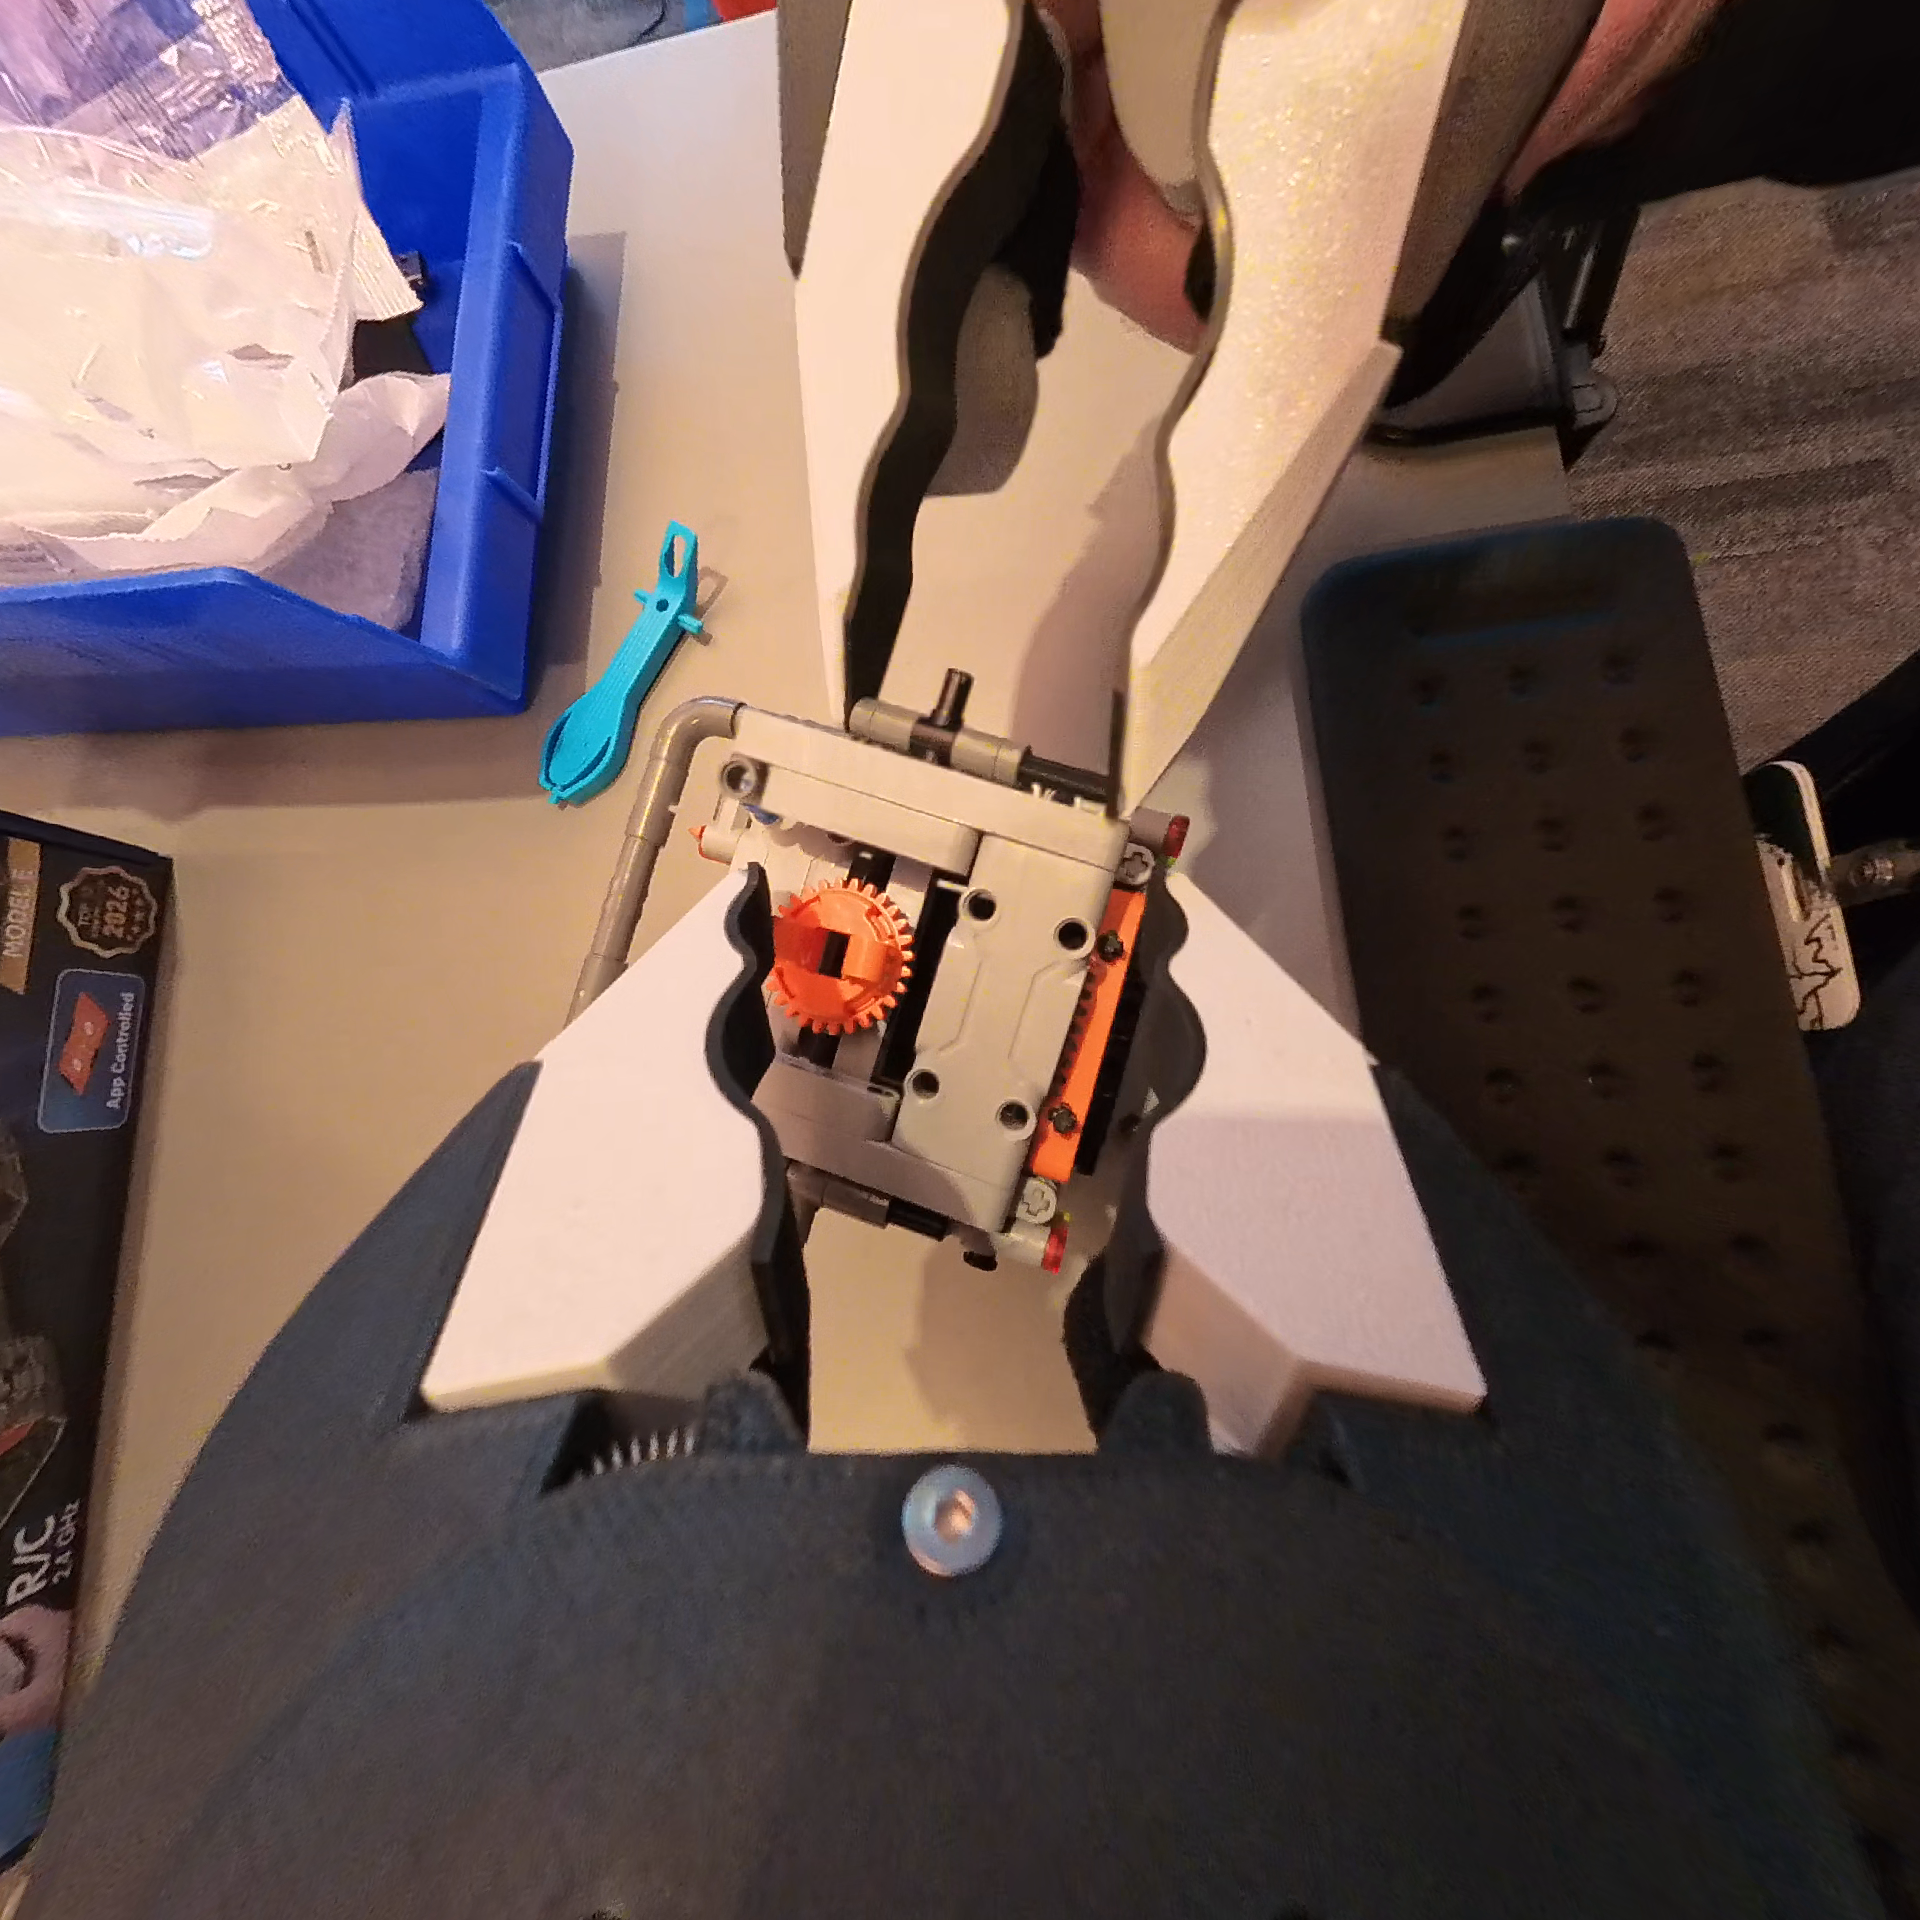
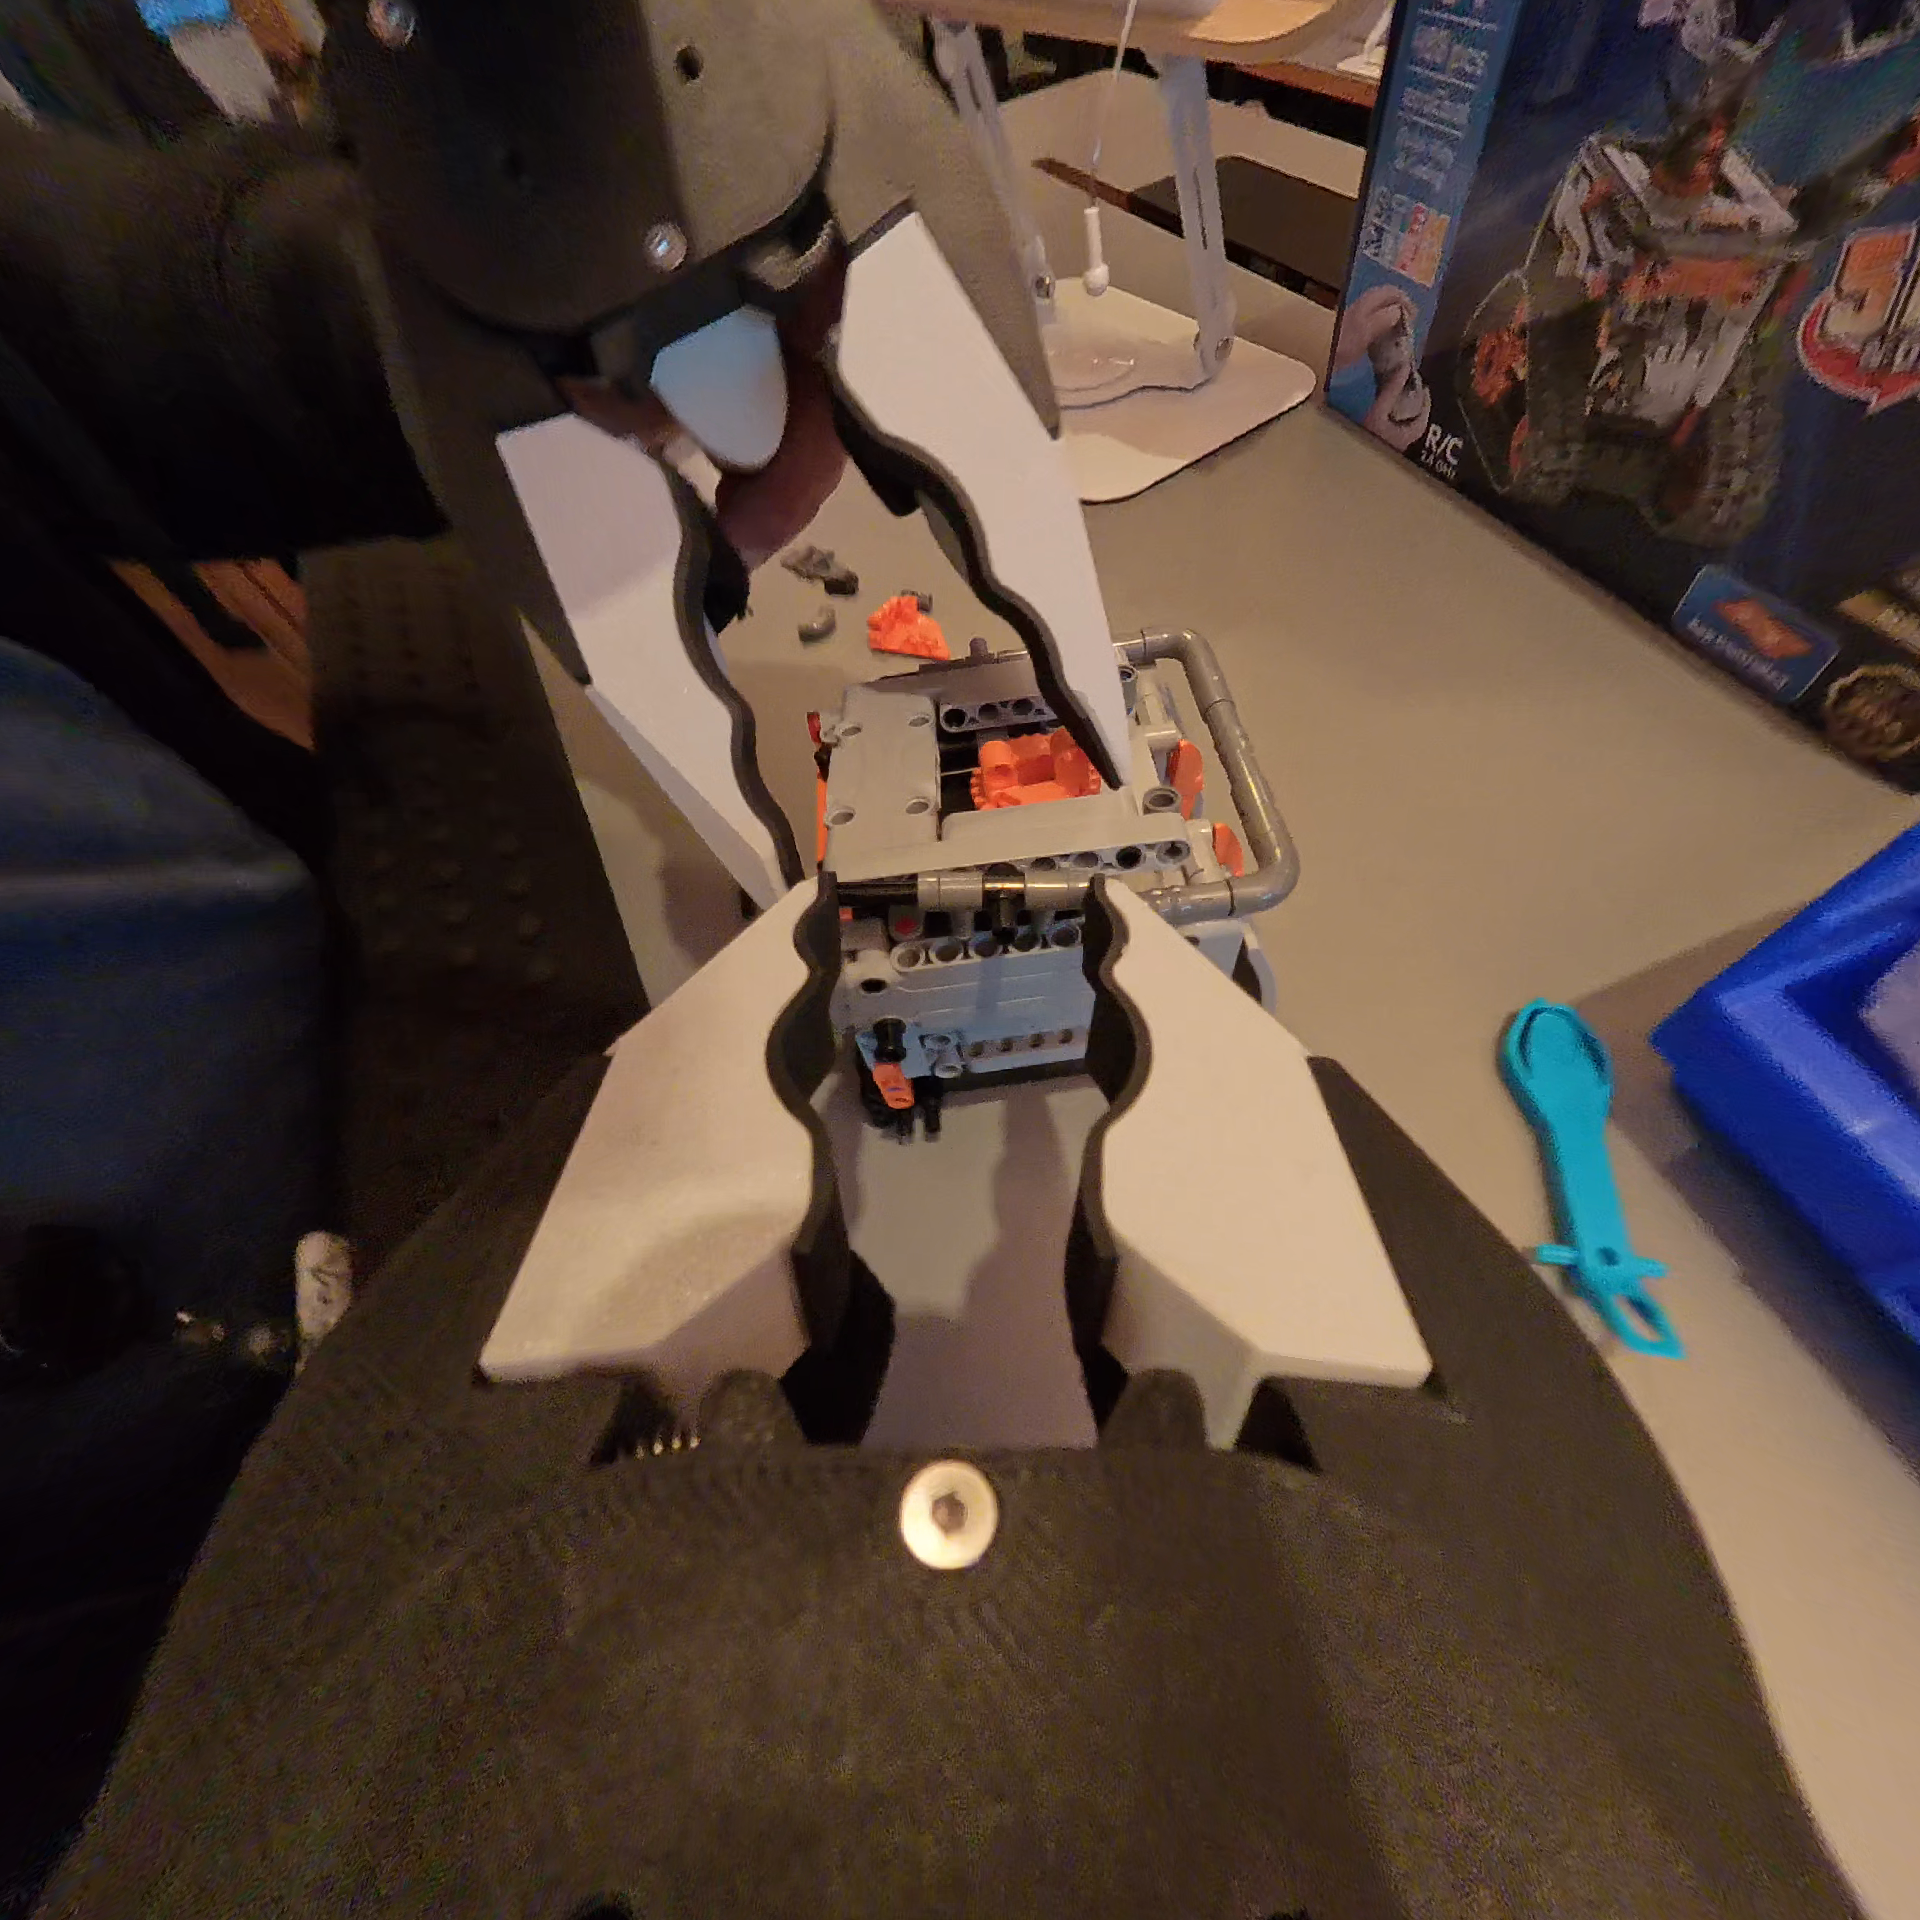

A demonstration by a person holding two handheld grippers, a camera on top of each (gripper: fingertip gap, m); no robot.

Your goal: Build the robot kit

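A grey brick-built assembly (image 1: 977,997) with an orange gear (image 1: 836,961), an orange side strip and a bent grey tube sits low over the light table (image 1: 364,935); whether it rests on the table I cannot tell. My left gripper (image 1: 956,904) is shut on its two long sides. My right gripper (image 2: 961,894) is shut on the assembly's (image 2: 997,831) near end, at a grey axle piece. Each gripper shows in the other's view, reaching in from the top: the right gripper (image 1: 987,748) and the left gripper (image 2: 956,810).
A teal brick-separator tool (image 1: 623,675) (image 2: 1569,1143) lies beside the assembly. A blue bin (image 1: 499,364) (image 2: 1818,1039) holds clear plastic bags. A printed set box (image 1: 73,1143) (image 2: 1662,312), loose orange and grey pieces (image 2: 904,629) and a white stand (image 2: 1174,395) are on the table. A dark perforated pad (image 1: 1538,883) is off its edge.
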